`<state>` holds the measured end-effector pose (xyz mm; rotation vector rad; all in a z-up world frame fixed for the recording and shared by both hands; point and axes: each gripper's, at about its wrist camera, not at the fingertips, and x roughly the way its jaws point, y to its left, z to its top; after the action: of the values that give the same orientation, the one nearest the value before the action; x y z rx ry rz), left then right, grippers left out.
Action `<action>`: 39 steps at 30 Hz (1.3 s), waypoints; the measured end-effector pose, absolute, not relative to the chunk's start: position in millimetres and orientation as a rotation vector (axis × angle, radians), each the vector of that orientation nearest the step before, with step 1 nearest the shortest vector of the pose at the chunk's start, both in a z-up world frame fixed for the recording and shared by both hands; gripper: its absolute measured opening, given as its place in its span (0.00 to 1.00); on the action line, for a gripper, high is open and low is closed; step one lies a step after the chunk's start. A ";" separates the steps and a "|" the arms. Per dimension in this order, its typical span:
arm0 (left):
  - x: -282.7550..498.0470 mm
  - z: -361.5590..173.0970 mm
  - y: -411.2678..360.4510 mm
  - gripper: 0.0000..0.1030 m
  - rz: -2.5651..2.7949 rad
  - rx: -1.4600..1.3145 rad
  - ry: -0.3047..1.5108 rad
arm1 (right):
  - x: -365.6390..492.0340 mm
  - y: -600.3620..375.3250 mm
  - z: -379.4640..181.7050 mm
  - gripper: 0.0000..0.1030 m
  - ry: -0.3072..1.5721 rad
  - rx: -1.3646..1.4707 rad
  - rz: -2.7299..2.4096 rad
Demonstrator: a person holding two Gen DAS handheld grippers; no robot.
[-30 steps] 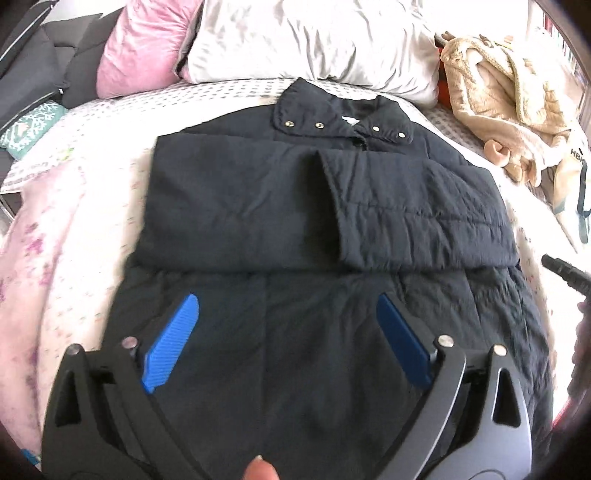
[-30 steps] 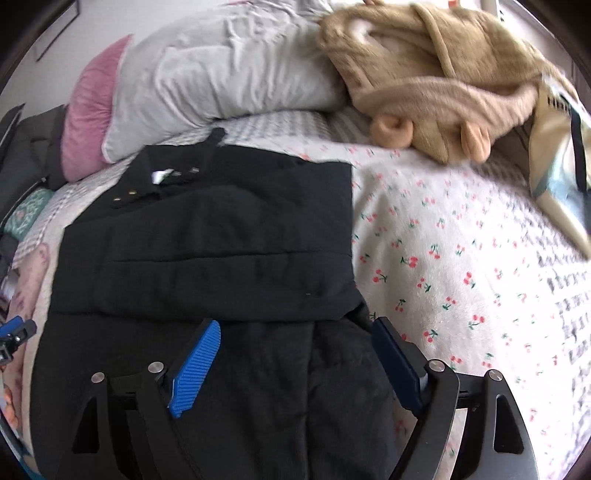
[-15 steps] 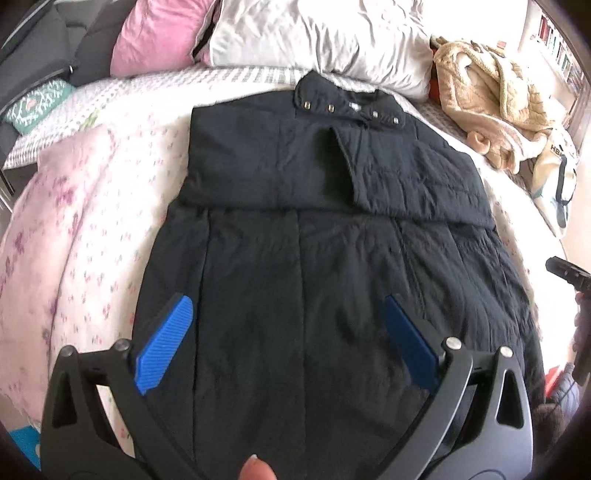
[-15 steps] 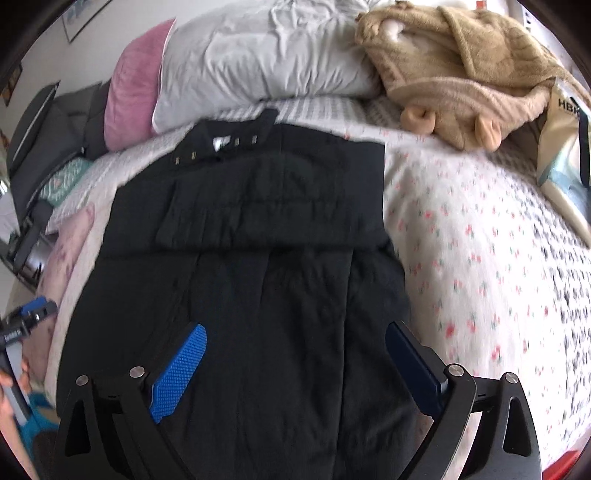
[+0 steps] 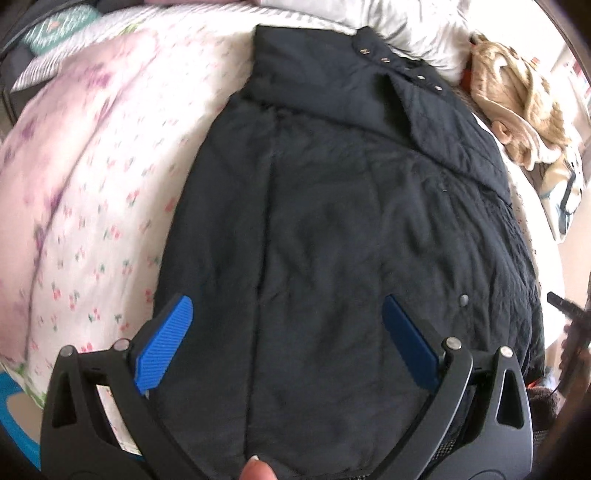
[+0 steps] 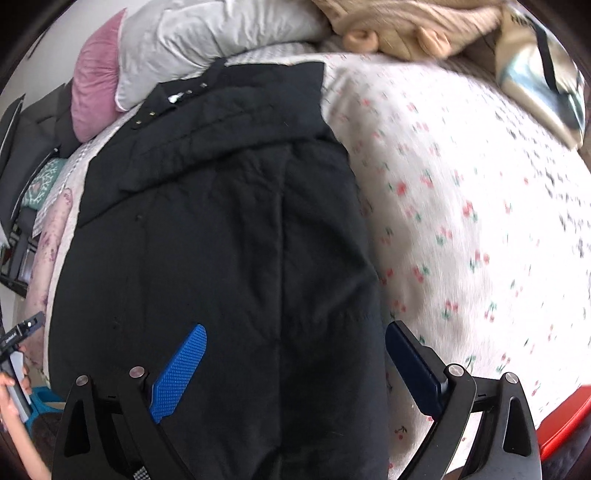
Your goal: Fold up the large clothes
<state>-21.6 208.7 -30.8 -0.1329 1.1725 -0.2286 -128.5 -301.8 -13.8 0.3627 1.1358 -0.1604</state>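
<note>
A long black quilted coat (image 5: 351, 206) lies flat on the bed, collar with snaps at the far end, both sleeves folded across the chest. My left gripper (image 5: 286, 314) hangs open over the coat's lower left part, its blue pads (image 5: 166, 343) wide apart with nothing between them. The same coat (image 6: 221, 229) fills the right wrist view. Over its lower right edge my right gripper (image 6: 295, 339) stands open and holds nothing; the right pad is past the coat's side edge, above the sheet. The coat's hem lies below both views, hidden by the grippers.
A floral white bedsheet (image 6: 461, 221) surrounds the coat. Pillows (image 6: 207, 33), a pink cushion (image 6: 94, 81) and a tan fleece garment (image 5: 517, 88) crowd the head of the bed. A bag (image 6: 539, 70) lies at the far right. A red object (image 6: 565, 424) shows at the bed's near right edge.
Both grippers have drawn back from the chest of the coat toward its hem and sunk a little. The right jaws widened slightly. The coat has not moved.
</note>
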 end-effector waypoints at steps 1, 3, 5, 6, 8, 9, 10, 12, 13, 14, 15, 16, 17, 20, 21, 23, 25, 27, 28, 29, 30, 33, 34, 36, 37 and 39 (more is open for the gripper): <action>-22.4 -39.0 217.4 0.99 -0.223 -0.156 1.187 | -130.8 -303.8 -19.1 0.96 1.146 0.373 -0.166; -23.5 -50.0 228.7 0.99 -0.228 -0.196 1.214 | -135.1 -307.5 -32.8 0.96 1.190 0.389 -0.178; -24.3 -59.0 240.8 0.99 -0.230 -0.222 1.244 | -140.7 -311.2 -42.5 0.96 1.231 0.396 -0.179; -25.6 -61.7 245.7 0.99 -0.232 -0.227 1.246 | -143.3 -311.8 -42.4 0.96 1.221 0.400 -0.161; -26.3 -65.8 250.7 0.99 -0.229 -0.231 1.251 | -145.7 -312.6 -45.2 0.96 1.229 0.429 -0.132; -25.9 -68.9 253.4 0.99 -0.224 -0.234 1.260 | -147.2 -314.0 -49.7 0.96 1.244 0.459 -0.121; -26.0 -73.4 256.1 0.99 -0.215 -0.236 1.275 | -147.0 -314.0 -56.0 0.96 1.271 0.502 -0.106; -25.0 -80.2 260.4 0.99 -0.213 -0.242 1.303 | -148.0 -310.1 -64.8 0.96 1.310 0.559 -0.078; -25.1 -84.8 262.0 0.99 -0.219 -0.256 1.320 | -147.6 -307.8 -67.7 0.96 1.323 0.564 -0.069; -25.3 -86.5 263.0 0.99 -0.223 -0.264 1.324 | -147.1 -304.6 -68.2 0.96 1.329 0.538 -0.077; -25.5 -87.0 263.6 0.99 -0.227 -0.269 1.322 | -146.7 -302.5 -68.4 0.96 1.333 0.525 -0.080; -25.0 -87.4 264.3 0.99 -0.229 -0.271 1.323 | -146.3 -298.9 -69.2 0.98 1.337 0.508 -0.084; -24.6 -87.4 264.3 0.99 -0.229 -0.273 1.323 | -145.7 -296.9 -69.5 0.99 1.338 0.502 -0.085; -24.9 -89.4 265.9 0.99 -0.226 -0.269 1.325 | -144.2 -290.7 -71.9 1.00 1.346 0.476 -0.101; -24.0 -90.4 265.5 0.99 -0.223 -0.266 1.327 | -144.2 -288.4 -72.7 1.00 1.349 0.461 -0.110; -23.7 -91.9 263.8 0.99 -0.212 -0.253 1.333 | -144.3 -284.9 -73.1 1.00 1.350 0.448 -0.118; -22.6 -92.4 260.2 0.99 -0.203 -0.229 1.338 | -145.1 -282.3 -73.3 1.00 1.348 0.438 -0.121; -21.9 -93.5 256.9 0.99 -0.197 -0.203 1.341 | -143.2 -278.8 -74.1 1.00 1.346 0.439 -0.122; -21.6 -94.0 255.1 0.99 -0.194 -0.187 1.343 | -143.7 -278.5 -73.9 1.00 1.345 0.440 -0.121; -21.2 -94.4 253.7 0.99 -0.192 -0.178 1.344 | -144.4 -275.5 -74.1 1.00 1.344 0.440 -0.122; -21.2 -94.8 252.8 0.99 -0.190 -0.170 1.345 | -145.0 -275.1 -74.3 1.00 1.343 0.440 -0.121; -19.3 -95.2 251.1 0.99 -0.188 -0.163 1.346 | -140.8 -270.9 -76.8 1.00 1.346 0.431 -0.121; -19.3 -95.1 250.6 0.99 -0.188 -0.166 1.346 | -142.4 -276.6 -77.1 1.00 1.347 0.430 -0.119; -19.2 -94.6 250.6 0.99 -0.195 -0.173 1.345 | -138.8 -275.9 -79.0 1.00 1.347 0.431 -0.120; -20.0 -93.8 249.1 0.99 -0.203 -0.174 1.343 | -139.3 -275.4 -78.8 1.00 1.345 0.432 -0.120; -22.6 -92.7 248.1 0.95 -0.225 -0.169 1.338 | -137.4 -276.3 -77.5 0.99 1.342 0.434 -0.120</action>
<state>-22.6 248.1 -92.7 -0.1686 1.3376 -0.2248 -137.4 -276.3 -77.5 0.4341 1.3424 -0.1199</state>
